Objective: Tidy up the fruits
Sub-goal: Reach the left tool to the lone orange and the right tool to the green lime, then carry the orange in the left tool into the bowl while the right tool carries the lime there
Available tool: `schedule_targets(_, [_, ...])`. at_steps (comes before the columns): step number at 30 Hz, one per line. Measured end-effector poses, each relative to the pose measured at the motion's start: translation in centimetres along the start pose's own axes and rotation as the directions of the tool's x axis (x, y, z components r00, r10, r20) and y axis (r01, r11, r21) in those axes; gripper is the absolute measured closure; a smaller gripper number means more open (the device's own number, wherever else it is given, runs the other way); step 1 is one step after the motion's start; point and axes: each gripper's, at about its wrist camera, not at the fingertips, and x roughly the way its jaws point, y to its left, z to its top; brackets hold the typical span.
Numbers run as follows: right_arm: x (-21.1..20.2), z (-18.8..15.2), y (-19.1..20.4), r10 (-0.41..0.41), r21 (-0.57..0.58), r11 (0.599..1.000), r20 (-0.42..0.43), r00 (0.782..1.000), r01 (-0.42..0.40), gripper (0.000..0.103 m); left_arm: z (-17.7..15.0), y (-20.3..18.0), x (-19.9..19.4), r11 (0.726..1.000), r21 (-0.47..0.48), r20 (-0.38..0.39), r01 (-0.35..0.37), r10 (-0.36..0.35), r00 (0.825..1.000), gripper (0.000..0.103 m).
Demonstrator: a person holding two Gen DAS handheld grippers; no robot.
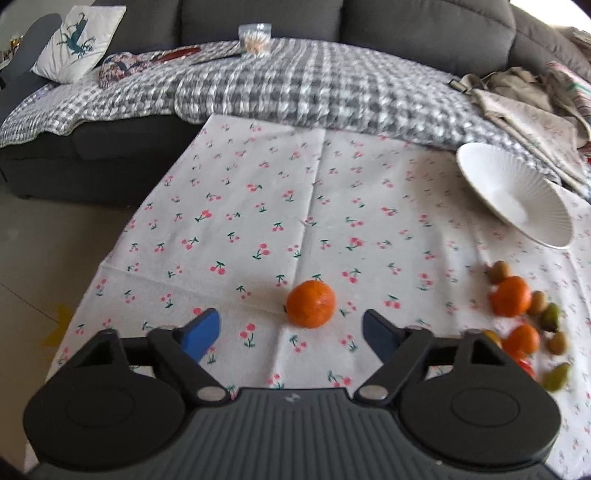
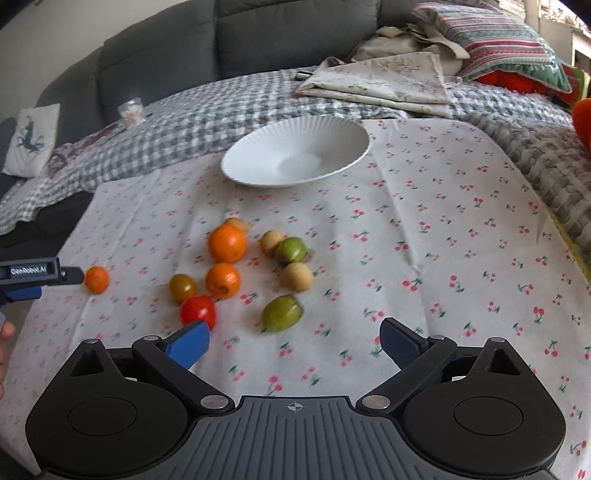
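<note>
A lone orange [image 1: 311,303] lies on the cherry-print cloth [image 1: 258,206], just ahead of my left gripper [image 1: 291,330] and in line with the gap between its fingers. The blue pads stand apart and touch nothing. My right gripper [image 2: 295,339] is open too, low over the cloth just short of a green fruit [image 2: 282,313]. Beyond it lie a red tomato [image 2: 197,311], two oranges [image 2: 227,243], another green fruit [image 2: 292,249] and several tan round fruits [image 2: 297,277]. The empty white ribbed bowl [image 2: 266,147] sits behind them. The lone orange [image 2: 96,279] shows at the far left.
A dark sofa [image 1: 258,14] with a grey checked blanket [image 1: 295,85] borders the table's far side. It carries folded cloth [image 2: 388,81], cushions [image 2: 498,40] and a clear cup [image 1: 255,38]. The table's left edge drops to the floor [image 1: 44,251].
</note>
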Motion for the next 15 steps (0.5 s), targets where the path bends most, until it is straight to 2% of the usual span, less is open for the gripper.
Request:
schedule_targets(5, [1.5,0.5,-1.1,0.005,0.068,0.998,0.004,1.0,-0.005,0.018,-0.2,-0.7,1.8,0.999,0.043,0.001,0.004,-0.004,1.0,0.042])
schedule_targets(7, [2.3,0.5,-1.3,0.014,0.086,0.996,-0.01,1.0,-0.013,0.023,-0.1,-0.8,2.5,0.999,0.042,-0.011,0.004,-0.004,1.0,0.056])
schedule_targets(9, [3.2,0.5,-1.3,0.038,0.102,0.994,-0.038,0.999,-0.034,0.028,-0.1,-0.7,2.9,0.999,0.023,-0.016,0.037,-0.037,0.999,0.069])
schedule_targets(11, [4.0,0.5,-1.0,0.045,0.101,0.994,-0.062,0.997,-0.039,0.035,-0.2,-0.9,2.8,0.998,0.028,-0.012,0.048,-0.048,0.999,0.071])
schedule_targets(15, [5.1,0.8,-0.3,0.046,0.091,0.995,-0.07,0.996,-0.039,0.042,-0.2,-1.0,2.7,0.998,0.038,0.001,0.052,-0.052,0.999,0.072])
